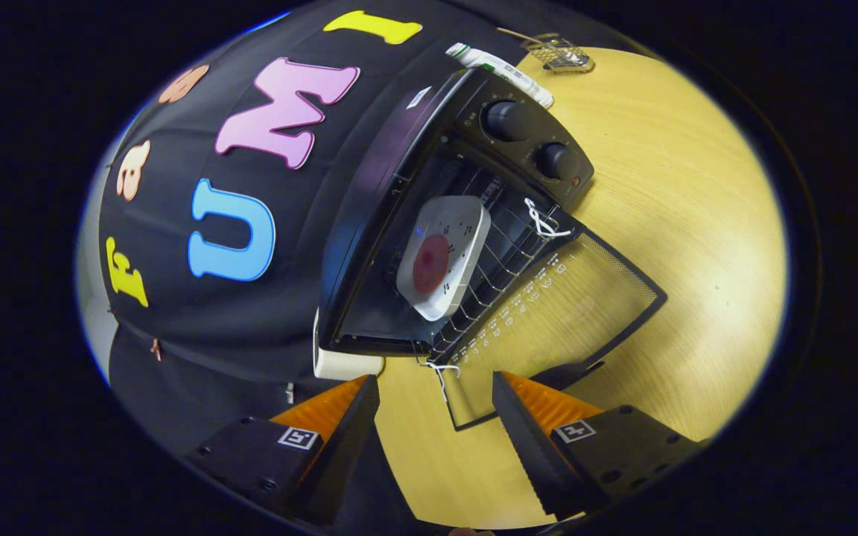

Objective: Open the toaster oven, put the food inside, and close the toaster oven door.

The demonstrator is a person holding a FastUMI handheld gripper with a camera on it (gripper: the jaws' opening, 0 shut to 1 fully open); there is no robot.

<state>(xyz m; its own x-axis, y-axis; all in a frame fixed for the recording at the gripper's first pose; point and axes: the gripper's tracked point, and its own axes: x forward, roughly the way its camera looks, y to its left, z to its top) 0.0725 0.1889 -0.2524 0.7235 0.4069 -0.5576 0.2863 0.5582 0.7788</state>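
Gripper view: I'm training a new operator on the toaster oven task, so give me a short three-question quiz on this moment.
1. True or false: the black toaster oven's glass door is shut.
2. Where is the square white plate with the round red food?
A. on the wooden table
B. on the oven's wire rack
C. between the fingers
3. Fill in: the gripper is ____, holding nothing.

Key:
1. False; the door lies folded down over the light wooden table.
2. B
3. open
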